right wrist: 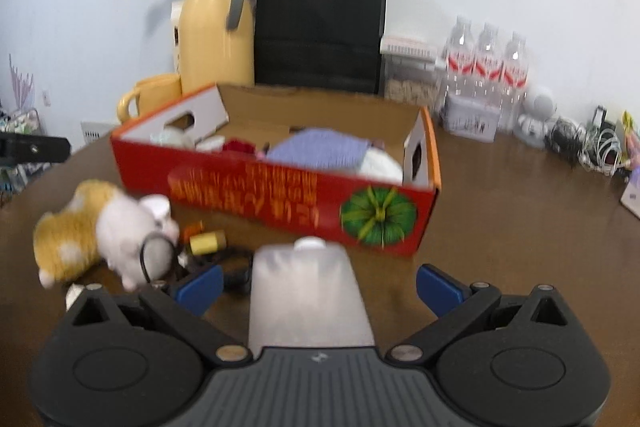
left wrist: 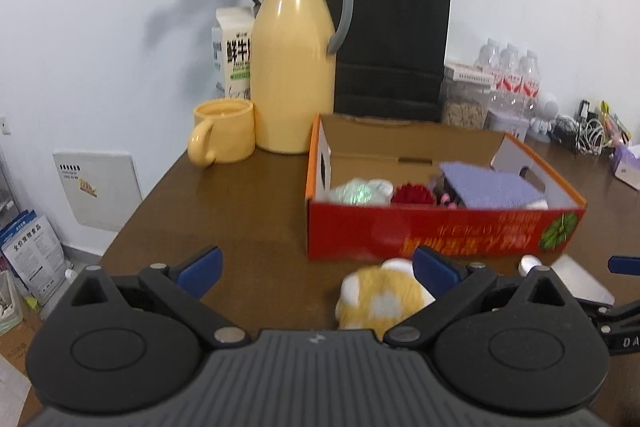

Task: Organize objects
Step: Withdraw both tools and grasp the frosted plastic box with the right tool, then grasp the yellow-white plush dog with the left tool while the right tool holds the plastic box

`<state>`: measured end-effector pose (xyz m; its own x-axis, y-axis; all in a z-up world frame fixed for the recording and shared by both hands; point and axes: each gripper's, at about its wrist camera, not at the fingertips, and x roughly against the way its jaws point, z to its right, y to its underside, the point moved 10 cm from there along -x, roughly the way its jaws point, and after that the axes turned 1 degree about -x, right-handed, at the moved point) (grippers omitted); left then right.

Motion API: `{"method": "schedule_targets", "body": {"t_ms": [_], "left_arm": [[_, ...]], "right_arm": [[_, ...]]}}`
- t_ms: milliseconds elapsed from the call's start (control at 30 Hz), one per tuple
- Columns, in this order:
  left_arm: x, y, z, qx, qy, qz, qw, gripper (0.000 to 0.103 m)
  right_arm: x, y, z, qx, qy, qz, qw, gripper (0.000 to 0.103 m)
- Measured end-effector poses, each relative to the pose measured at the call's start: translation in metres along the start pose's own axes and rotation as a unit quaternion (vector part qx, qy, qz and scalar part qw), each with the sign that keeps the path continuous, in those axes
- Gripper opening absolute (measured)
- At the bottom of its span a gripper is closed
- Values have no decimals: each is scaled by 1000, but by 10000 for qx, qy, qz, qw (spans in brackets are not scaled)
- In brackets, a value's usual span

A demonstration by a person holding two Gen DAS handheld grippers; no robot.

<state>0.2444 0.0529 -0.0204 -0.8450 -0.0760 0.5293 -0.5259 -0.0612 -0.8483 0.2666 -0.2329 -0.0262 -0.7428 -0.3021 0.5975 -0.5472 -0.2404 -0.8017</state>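
Observation:
A red cardboard box (left wrist: 440, 231) (right wrist: 280, 195) stands open on the brown table, holding a purple cloth (left wrist: 492, 185) (right wrist: 320, 149), a red item and pale wrapped things. In front of it lies a yellow-and-white plush toy (left wrist: 384, 295) (right wrist: 100, 231), just inside the right fingertip of my open left gripper (left wrist: 316, 269). A silvery pouch with a white cap (right wrist: 308, 291) (left wrist: 576, 275) lies between the fingers of my open right gripper (right wrist: 318, 287), untouched by either pad. Small items, a yellow tube (right wrist: 206, 242) and a black cord, sit beside the toy.
At the back stand a yellow thermos jug (left wrist: 294, 67), a yellow mug (left wrist: 224, 131), a milk carton (left wrist: 232, 51), dried roses, a black paper bag (left wrist: 392, 43), water bottles (right wrist: 486, 67) and tangled cables (right wrist: 592, 143). The table's left edge drops to floor clutter.

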Motion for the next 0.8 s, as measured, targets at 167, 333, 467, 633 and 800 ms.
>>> {"method": "schedule_targets", "body": {"t_ms": [167, 333, 467, 633, 800], "left_arm": [[0, 20, 0, -154, 71, -192, 9997, 103], [-5, 32, 4, -229, 169, -351, 9990, 103], [-10, 38, 11, -323, 251, -464, 9981, 103], [-17, 44, 23, -445, 367, -582, 9966, 103], [-28, 50, 32, -573, 453, -719, 9947, 103]], "right_arm": [[-9, 10, 0, -99, -47, -103, 9999, 94], [-13, 13, -2, -81, -14, -126, 9999, 72], [-15, 14, -4, -107, -120, -112, 9998, 65], [-13, 15, -7, -62, -104, -10, 9999, 65], [-8, 17, -11, 39, -51, 139, 9999, 64]]}}
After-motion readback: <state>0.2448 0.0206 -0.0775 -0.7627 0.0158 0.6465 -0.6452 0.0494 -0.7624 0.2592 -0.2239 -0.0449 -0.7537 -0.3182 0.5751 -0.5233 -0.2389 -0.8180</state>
